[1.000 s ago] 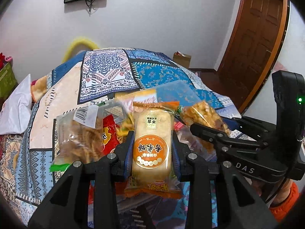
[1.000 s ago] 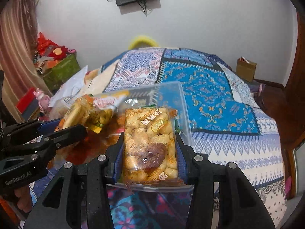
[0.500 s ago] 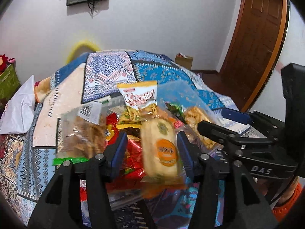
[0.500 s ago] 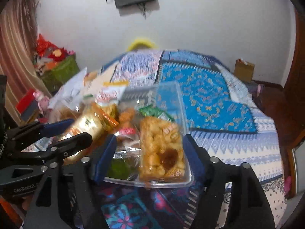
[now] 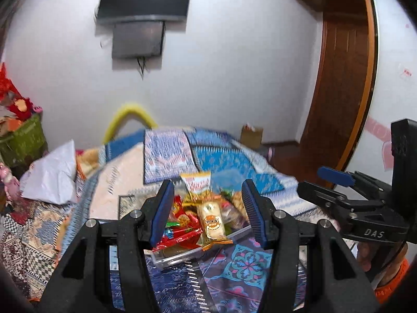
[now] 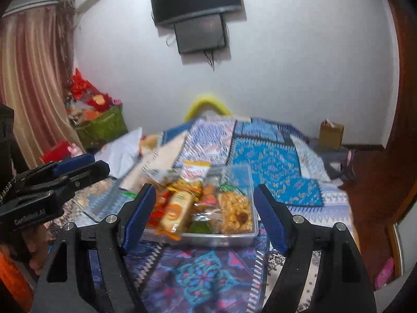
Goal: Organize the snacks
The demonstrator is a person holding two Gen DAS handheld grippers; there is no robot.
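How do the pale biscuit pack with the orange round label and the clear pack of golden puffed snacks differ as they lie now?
The pale biscuit pack with the orange round label lies near the box's middle, hanging over its front rim; the clear pack of golden puffed snacks lies against the right wall. Both rest in the clear plastic box, ungripped.

Snack packets [image 6: 206, 203] heaped in clear tray [image 6: 250, 233]

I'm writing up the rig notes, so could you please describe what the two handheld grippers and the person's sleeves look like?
Both the left gripper and the right gripper are matte black plastic with angular fingers, silver screws and ribbed blue pads. White lettering marks their sides: "DAS" on the right, "GenRobot.AI" on the left. The sleeve is orange.
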